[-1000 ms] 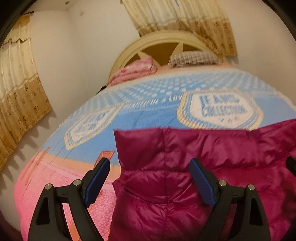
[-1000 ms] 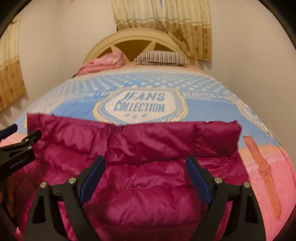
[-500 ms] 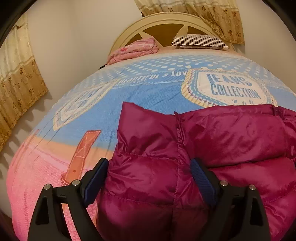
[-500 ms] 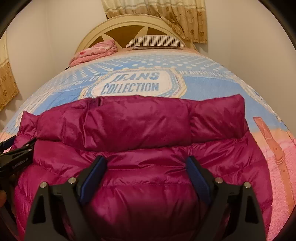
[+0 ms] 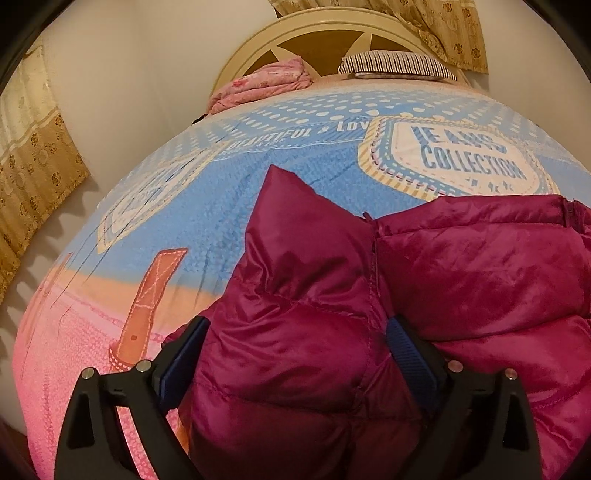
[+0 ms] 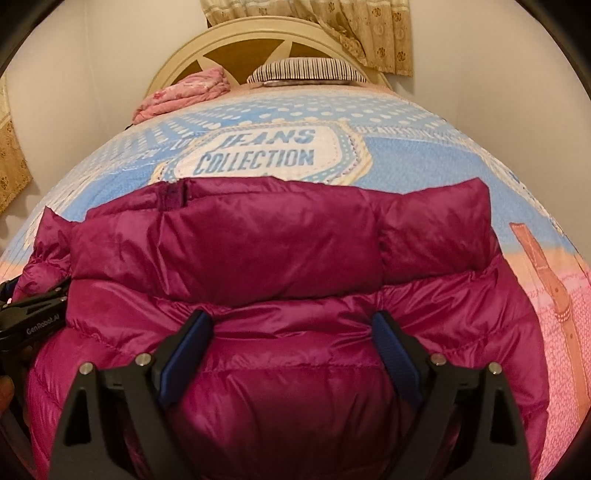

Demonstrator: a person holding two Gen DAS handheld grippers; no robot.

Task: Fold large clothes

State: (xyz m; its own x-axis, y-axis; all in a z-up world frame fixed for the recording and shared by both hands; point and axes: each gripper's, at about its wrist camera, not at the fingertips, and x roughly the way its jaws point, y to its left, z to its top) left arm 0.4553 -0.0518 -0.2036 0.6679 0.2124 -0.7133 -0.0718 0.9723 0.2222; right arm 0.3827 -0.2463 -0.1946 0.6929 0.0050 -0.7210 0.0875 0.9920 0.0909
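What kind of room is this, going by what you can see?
Most likely a home bedroom: a bed with a printed bedspread and arched headboard, a striped pillow at its head, and patterned curtains on the wall behind.

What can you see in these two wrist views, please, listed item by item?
puffer jacket: one, magenta, lying on the bed's near end
bedspread: one, blue and pink, covering the bed
striped pillow: one, dark and white, by the headboard
pink bedding: one bundle, left of the pillow
headboard: one, cream, arched
curtains: beige, on both walls
left gripper: black, blue pads, jaws just opening around jacket
right gripper: same, open over jacket
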